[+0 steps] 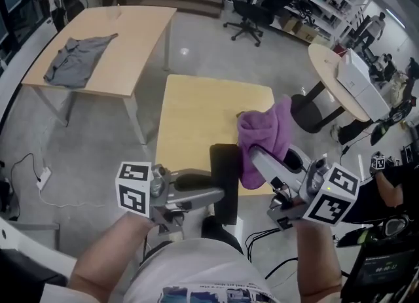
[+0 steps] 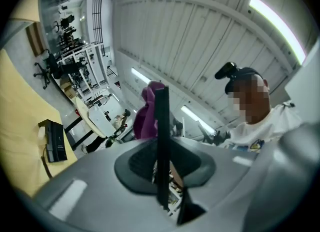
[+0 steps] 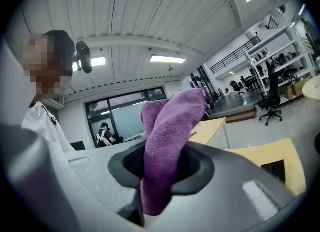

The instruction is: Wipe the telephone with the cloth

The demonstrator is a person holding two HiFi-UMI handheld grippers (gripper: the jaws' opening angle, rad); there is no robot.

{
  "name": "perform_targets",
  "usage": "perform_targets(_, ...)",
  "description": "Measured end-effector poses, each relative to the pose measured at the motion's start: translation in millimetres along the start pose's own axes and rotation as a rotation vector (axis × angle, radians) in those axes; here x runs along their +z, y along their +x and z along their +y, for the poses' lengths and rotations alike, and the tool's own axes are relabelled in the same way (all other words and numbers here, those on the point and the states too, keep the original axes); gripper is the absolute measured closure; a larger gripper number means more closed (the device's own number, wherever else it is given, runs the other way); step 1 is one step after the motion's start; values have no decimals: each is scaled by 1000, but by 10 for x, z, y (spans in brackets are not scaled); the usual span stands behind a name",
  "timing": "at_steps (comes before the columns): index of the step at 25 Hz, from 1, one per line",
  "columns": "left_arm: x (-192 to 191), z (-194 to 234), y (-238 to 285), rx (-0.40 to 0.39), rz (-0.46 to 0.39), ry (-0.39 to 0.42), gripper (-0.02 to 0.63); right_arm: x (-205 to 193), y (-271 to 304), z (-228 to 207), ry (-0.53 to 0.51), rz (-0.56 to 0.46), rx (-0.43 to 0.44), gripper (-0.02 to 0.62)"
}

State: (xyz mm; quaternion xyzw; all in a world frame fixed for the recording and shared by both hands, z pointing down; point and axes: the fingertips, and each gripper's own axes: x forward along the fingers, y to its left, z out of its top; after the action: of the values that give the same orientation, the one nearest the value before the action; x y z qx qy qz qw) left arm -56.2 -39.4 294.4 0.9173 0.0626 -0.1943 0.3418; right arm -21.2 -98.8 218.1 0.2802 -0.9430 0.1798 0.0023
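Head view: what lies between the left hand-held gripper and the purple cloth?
The black telephone, gripped by the left hand-held gripper, stands before the cloth, edge-on in the left gripper view, flat in the head view.

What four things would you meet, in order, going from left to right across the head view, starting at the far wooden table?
grey garment → black telephone → purple cloth → white box

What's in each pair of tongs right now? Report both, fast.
Left tongs: closed on the phone.
Right tongs: closed on the cloth.
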Motion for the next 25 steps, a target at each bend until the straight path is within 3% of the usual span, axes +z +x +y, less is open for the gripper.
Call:
perform_targets(5, -7, -53, -9, -32, -14, -14, 520, -131, 37, 127, 121, -5, 92, 489)
perform_targets(11, 73, -47, -12, -37, -34, -14, 520, -415, -40, 152, 214, 25, 111, 489)
perform_targets(25, 117, 7, 85, -56, -30, -11, 520, -1035, -385, 93, 201, 151, 56, 489)
